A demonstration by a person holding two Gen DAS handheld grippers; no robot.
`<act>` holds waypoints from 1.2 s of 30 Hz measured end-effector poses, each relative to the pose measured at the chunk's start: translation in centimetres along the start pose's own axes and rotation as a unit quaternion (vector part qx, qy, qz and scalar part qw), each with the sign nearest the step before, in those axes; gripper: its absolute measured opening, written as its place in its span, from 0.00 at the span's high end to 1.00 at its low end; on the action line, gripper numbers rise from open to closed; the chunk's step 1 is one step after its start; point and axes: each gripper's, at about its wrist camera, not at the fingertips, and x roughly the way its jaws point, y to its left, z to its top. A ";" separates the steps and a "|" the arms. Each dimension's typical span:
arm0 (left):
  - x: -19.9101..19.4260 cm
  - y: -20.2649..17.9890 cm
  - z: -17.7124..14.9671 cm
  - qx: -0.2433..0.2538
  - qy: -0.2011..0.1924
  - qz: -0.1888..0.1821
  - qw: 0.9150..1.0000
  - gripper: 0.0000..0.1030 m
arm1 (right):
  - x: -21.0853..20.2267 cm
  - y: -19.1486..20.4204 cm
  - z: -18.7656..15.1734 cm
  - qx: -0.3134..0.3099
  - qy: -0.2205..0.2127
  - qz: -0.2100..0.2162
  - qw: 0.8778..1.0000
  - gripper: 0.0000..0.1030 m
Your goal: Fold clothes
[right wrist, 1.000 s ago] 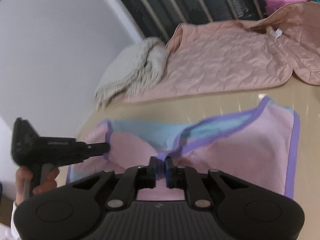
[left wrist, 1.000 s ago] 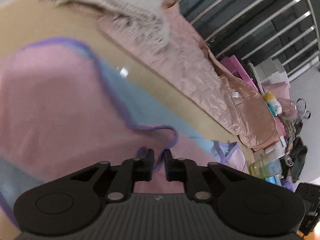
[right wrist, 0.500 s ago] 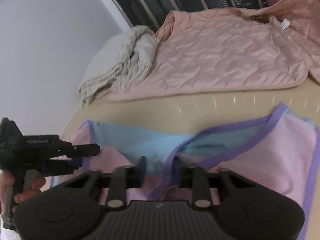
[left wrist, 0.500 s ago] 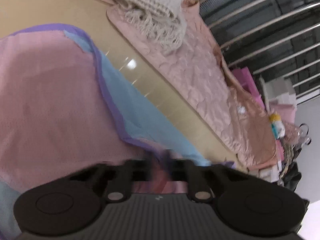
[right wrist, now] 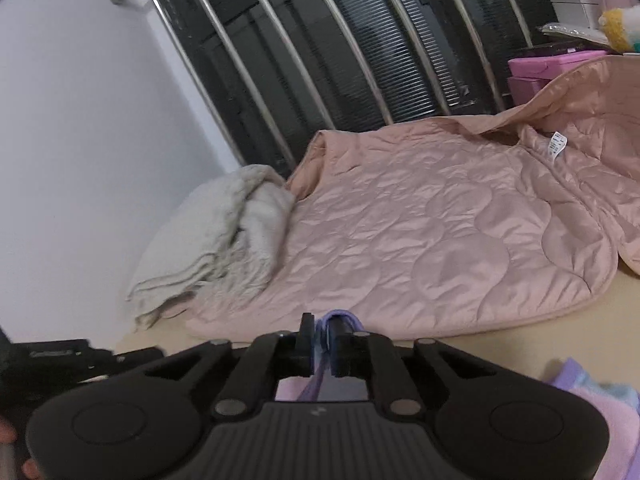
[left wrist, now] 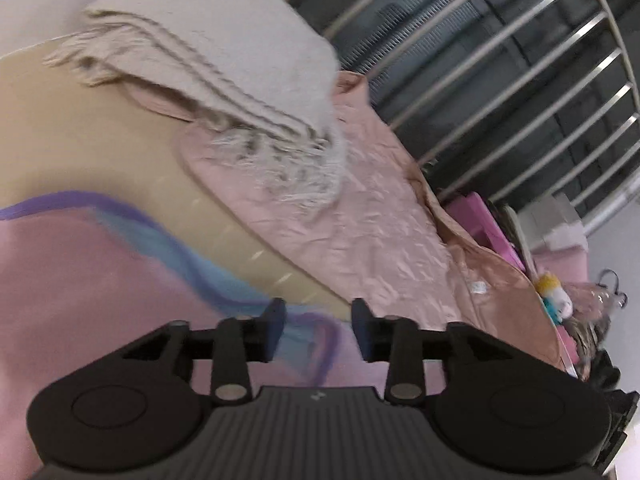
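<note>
The pink garment (left wrist: 80, 300) with purple trim and a light blue inner layer lies on the tan table (left wrist: 80, 140). My left gripper (left wrist: 319, 322) hovers open just above its trimmed edge, with nothing between the fingers. In the right wrist view, my right gripper (right wrist: 322, 340) is shut on a purple trim strap (right wrist: 340, 318) of the same garment, and pink cloth hangs below the fingers. More of the garment (right wrist: 592, 412) shows at the lower right. The left gripper's body (right wrist: 80, 356) appears dark and blurred at the lower left.
A quilted pink jacket (right wrist: 440, 240) is spread across the back of the table. A folded cream knit with fringe (left wrist: 224, 52) rests on its left end. Metal bars (right wrist: 360, 40) stand behind. Pink boxes (right wrist: 552, 68) and clutter sit to the right.
My left gripper, shut on the purple trim a second ago, has opened and let go. My right gripper opened briefly, then shut on the trim again and tilted upward.
</note>
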 end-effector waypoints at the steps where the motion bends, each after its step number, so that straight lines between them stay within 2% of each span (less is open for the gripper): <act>1: -0.6 0.2 0.0 0.004 -0.001 -0.002 1.000 0.58 | -0.3 0.0 0.0 0.002 -0.003 -0.003 1.000 0.77; 2: -1.1 0.3 -0.1 0.013 0.006 0.003 1.000 0.52 | -1.2 0.0 -0.1 0.002 -0.005 0.000 1.000 0.68; 3: -1.2 0.3 -0.2 0.020 0.021 0.013 0.999 0.49 | -2.1 0.1 -0.2 0.002 -0.007 0.005 1.000 0.52; 4: -1.0 0.3 -0.2 0.024 0.038 0.028 0.999 0.49 | -2.4 0.5 -0.6 -0.007 0.001 0.007 1.000 0.50; 7: 0.3 0.8 0.1 0.000 0.059 0.049 0.997 0.49 | -3.0 1.7 -1.9 -0.038 0.031 0.014 0.999 0.54; 8: 1.0 1.3 0.4 -0.017 0.062 0.045 0.997 0.49 | -3.2 2.1 -2.4 -0.048 0.041 0.016 0.998 0.57; 9: 1.5 1.8 0.7 -0.036 0.064 0.036 0.997 0.49 | -3.4 2.5 -2.8 -0.058 0.051 0.019 0.997 0.65; 10: 2.1 2.3 1.1 -0.055 0.065 0.026 0.996 0.48 | -3.6 2.9 -3.2 -0.069 0.060 0.021 0.996 0.68; 12: 2.8 3.1 1.8 -0.087 0.064 0.016 0.994 0.48 | -4.0 3.7 -4.1 -0.089 0.080 0.025 0.992 0.68; 13: 3.0 3.3 2.2 -0.100 0.059 0.015 0.993 0.48 | -4.3 4.1 -4.6 -0.099 0.090 0.027 0.991 0.68; 16: 2.5 4.2 2.8 -0.127 0.006 0.025 0.992 0.48 | -3.5 4.0 -6.1 -0.110 0.124 0.019 0.986 0.70; 18: 1.5 5.3 2.7 -0.145 -0.030 0.032 0.988 0.43 | -3.7 4.1 -6.6 -0.123 0.121 0.012 0.985 0.72; 19: 1.1 5.8 2.6 -0.149 -0.031 0.039 0.988 0.43 | -3.8 4.2 -6.6 -0.127 0.123 0.010 0.984 0.72; 21: -0.1 6.6 2.0 -0.132 -0.036 0.037 0.990 0.43 | -3.9 4.1 -6.6 -0.140 0.128 0.009 0.982 0.72; 26: -3.9 6.3 -0.1 -0.080 -0.055 0.073 0.993 0.41 | -4.2 4.7 -5.5 -0.166 0.140 -0.008 0.976 0.70; 28: -5.6 5.7 -0.4 -0.079 -0.065 0.085 0.991 0.34 | -4.8 6.2 -4.0 -0.176 0.115 0.023 0.977 0.70; 30: -7.7 4.8 0.0 -0.069 -0.075 0.065 0.993 0.27 | -4.4 8.9 -2.4 -0.210 0.095 0.050 0.972 0.67; 31: -8.8 4.3 0.2 -0.057 -0.075 0.056 0.994 0.21 | -3.3 10.5 -2.0 -0.240 0.096 0.063 0.964 0.57; 32: -9.7 3.5 0.3 -0.035 -0.068 0.056 0.996 0.17 | -2.0 12.1 -1.6 -0.272 0.099 0.077 0.954 0.54; 34: -11.4 2.1 -0.4 0.014 -0.062 0.064 0.996 0.13 | 1.8 14.9 -1.5 -0.314 0.131 0.092 0.936 0.54; 36: -13.0 1.5 -2.5 0.062 -0.055 0.086 0.993 0.12 | 5.5 17.1 -1.8 -0.344 0.167 0.101 0.918 0.56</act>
